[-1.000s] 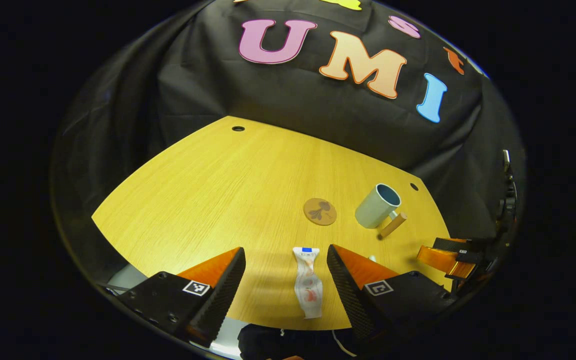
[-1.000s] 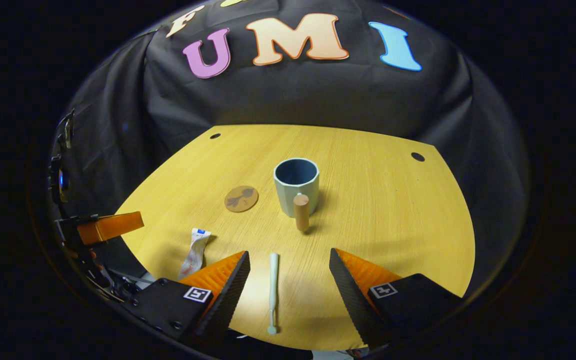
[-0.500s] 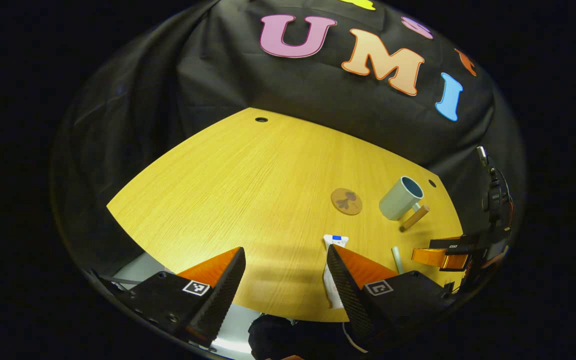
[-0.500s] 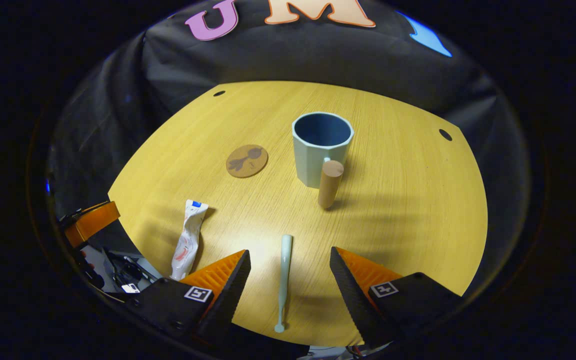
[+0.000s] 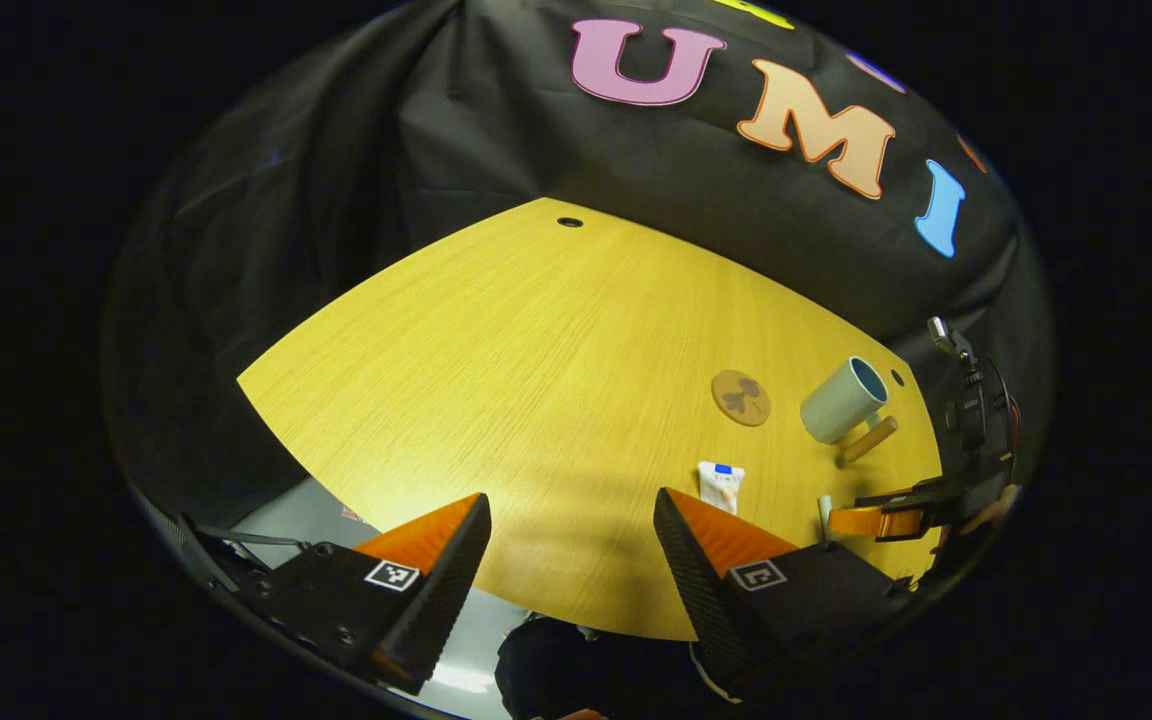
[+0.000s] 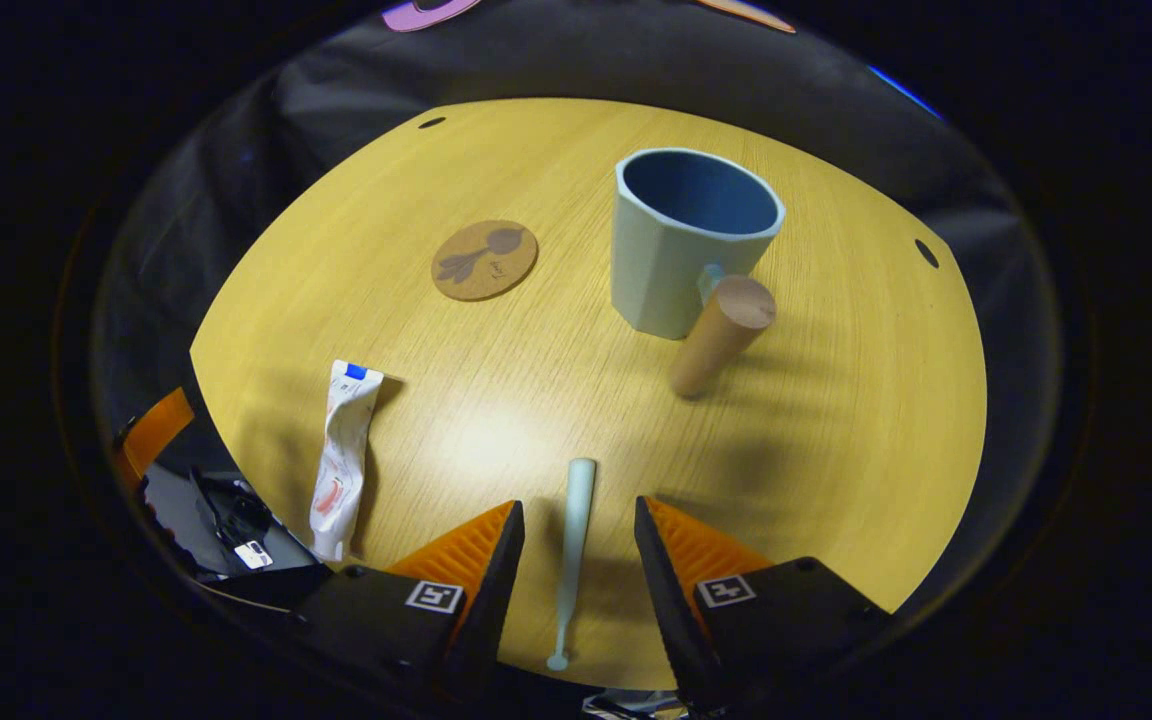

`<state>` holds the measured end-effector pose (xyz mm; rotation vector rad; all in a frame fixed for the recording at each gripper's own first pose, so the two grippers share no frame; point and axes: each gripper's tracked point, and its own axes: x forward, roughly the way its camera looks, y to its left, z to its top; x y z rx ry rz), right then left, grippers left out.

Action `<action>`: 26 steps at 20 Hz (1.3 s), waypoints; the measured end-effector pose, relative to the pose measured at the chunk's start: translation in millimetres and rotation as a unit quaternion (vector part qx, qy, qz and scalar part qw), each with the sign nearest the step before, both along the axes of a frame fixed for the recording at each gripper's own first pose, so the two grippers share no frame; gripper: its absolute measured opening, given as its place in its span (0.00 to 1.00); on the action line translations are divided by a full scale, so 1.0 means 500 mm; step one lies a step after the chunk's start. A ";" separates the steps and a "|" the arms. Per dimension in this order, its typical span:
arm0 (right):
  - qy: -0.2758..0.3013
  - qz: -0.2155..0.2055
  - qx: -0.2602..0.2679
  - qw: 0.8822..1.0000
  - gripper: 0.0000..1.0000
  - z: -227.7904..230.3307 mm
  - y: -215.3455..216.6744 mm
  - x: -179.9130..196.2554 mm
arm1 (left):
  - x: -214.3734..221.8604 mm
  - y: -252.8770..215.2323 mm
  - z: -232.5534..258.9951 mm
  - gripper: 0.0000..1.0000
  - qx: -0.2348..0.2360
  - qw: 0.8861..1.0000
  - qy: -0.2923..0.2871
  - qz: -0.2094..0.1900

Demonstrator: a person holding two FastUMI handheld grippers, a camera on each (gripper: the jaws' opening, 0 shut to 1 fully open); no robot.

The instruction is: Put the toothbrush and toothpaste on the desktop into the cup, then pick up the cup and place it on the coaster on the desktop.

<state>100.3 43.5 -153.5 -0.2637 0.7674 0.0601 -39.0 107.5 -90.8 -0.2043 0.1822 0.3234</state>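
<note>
In the right gripper view a pale green toothbrush lies on the yellow desktop, lengthwise between the fingers of my right gripper. That gripper is open, with a gap on each side of the brush. Beyond stand the pale blue cup with its wooden handle, the round brown coaster and the crumpled toothpaste tube. My left gripper is open over the desk's near edge, with nothing between its fingers. Its right finger hides part of the toothpaste. Farther right are the coaster and cup.
Black cloth walls close in the desk behind and at the sides. Small cable holes sit near the far corners. The right gripper's orange finger shows at the desk's right edge in the left gripper view. The left half of the desk is bare wood.
My right gripper has come lower and closer over the toothbrush, and its jaws have narrowed around it. My left gripper has swung left, away from the toothpaste.
</note>
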 end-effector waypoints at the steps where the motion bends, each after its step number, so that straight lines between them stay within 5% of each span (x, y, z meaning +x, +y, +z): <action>1: 0.007 -0.002 0.001 1.000 0.67 -0.002 0.002 0.000 | 0.003 0.003 -0.001 0.96 0.002 1.000 0.001 0.003; 3: 0.022 -0.005 -0.005 1.000 0.53 -0.014 0.002 0.011 | 0.004 0.007 -0.002 0.95 0.001 1.000 0.003 0.006; 4: 0.030 -0.008 -0.010 0.999 0.60 -0.020 -0.001 0.010 | 0.006 0.008 -0.004 0.96 -0.001 1.000 0.004 0.007; 7: 0.052 -0.011 -0.009 0.999 0.36 -0.032 0.004 0.009 | 0.011 0.010 -0.008 0.96 -0.011 1.000 0.009 0.010; 8: 0.058 -0.012 -0.013 0.998 0.41 -0.036 0.001 0.008 | 0.014 0.011 -0.010 0.96 -0.013 1.000 0.010 0.011; 10: 0.057 -0.016 -0.023 0.998 0.35 -0.033 -0.004 0.015 | 0.019 0.013 -0.012 0.96 -0.015 1.000 0.015 0.012; 11: 0.062 -0.017 -0.023 0.998 0.22 -0.032 -0.002 0.013 | 0.024 0.013 -0.012 0.96 -0.015 1.000 0.016 0.012; 21: 0.083 -0.019 -0.031 0.996 0.09 -0.036 -0.005 0.007 | 0.052 -0.011 -0.008 0.96 -0.006 0.999 0.030 -0.012; 26: 0.064 -0.037 0.038 0.997 0.05 -0.032 0.005 -0.002 | 0.076 -0.054 -0.015 0.96 0.011 0.997 0.059 -0.046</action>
